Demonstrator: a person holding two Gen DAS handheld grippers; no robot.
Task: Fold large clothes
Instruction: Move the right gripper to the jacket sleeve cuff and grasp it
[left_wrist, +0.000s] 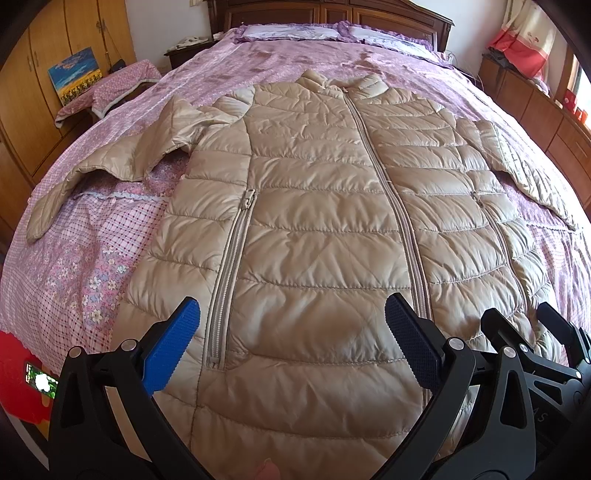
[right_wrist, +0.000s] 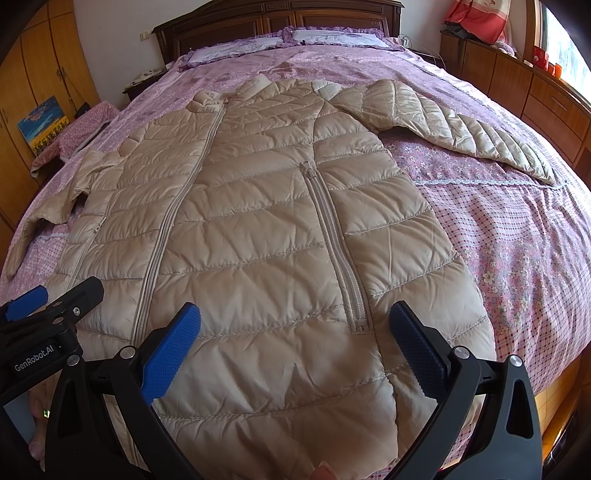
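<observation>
Left gripper (left_wrist: 291, 347) held wide over near hem of jacket (left_wrist: 314, 229), nothing gripped. Right gripper (right_wrist: 295, 347) likewise wide, beside it. Jacket spread flat, zipped, on bed (left_wrist: 74, 266), sleeves out left and right.

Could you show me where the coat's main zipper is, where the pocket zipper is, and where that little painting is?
main zipper (left_wrist: 391, 192): left wrist view, mid-length of the closed zip.
pocket zipper (right_wrist: 334, 240): right wrist view, middle of its teeth.
painting (left_wrist: 75, 75): left wrist view, centre of the canvas.
</observation>
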